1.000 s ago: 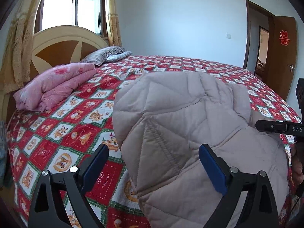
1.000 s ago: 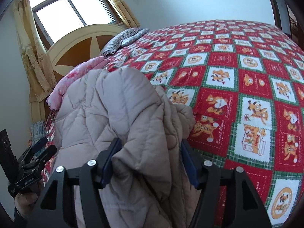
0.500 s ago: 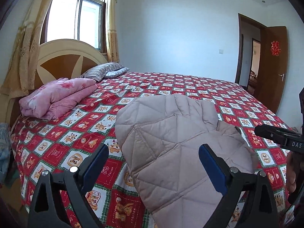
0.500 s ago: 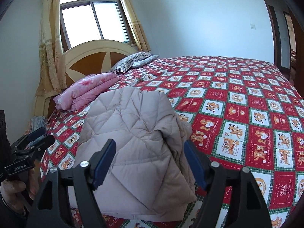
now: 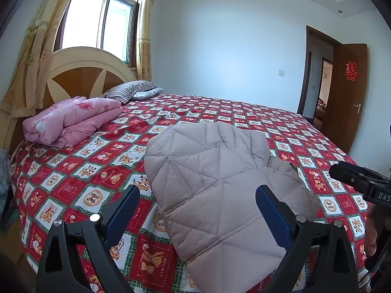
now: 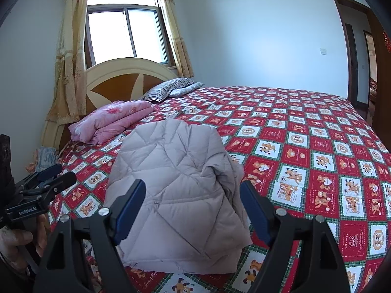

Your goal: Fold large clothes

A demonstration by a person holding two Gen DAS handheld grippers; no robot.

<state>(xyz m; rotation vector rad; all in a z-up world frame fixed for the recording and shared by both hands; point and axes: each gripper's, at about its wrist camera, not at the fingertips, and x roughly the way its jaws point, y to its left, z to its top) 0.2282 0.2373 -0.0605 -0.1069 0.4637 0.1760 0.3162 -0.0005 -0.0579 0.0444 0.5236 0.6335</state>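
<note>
A beige quilted jacket (image 5: 215,175) (image 6: 176,175) lies folded in a compact heap on the red checked bedspread (image 5: 244,112), near the bed's front edge. My left gripper (image 5: 198,193) hovers above and in front of it, open, with its blue pads clear of the cloth. My right gripper (image 6: 192,186) hangs over the jacket's near edge with its jaws opening and nothing pinched between them. Each gripper shows at the edge of the other's view: the right gripper (image 5: 354,180) and the left gripper (image 6: 48,178), held by a hand.
A folded pink quilt (image 5: 73,119) (image 6: 110,119) and striped pillows (image 5: 132,90) lie by the round headboard (image 5: 80,73) at the left. Bare bedspread stretches right of and behind the jacket. A brown door (image 5: 352,92) stands open at the far right.
The right gripper let go of the jacket's fold and its jaws widened. Both grippers drew back and up, so the jacket now lies smaller and lower in both views.
</note>
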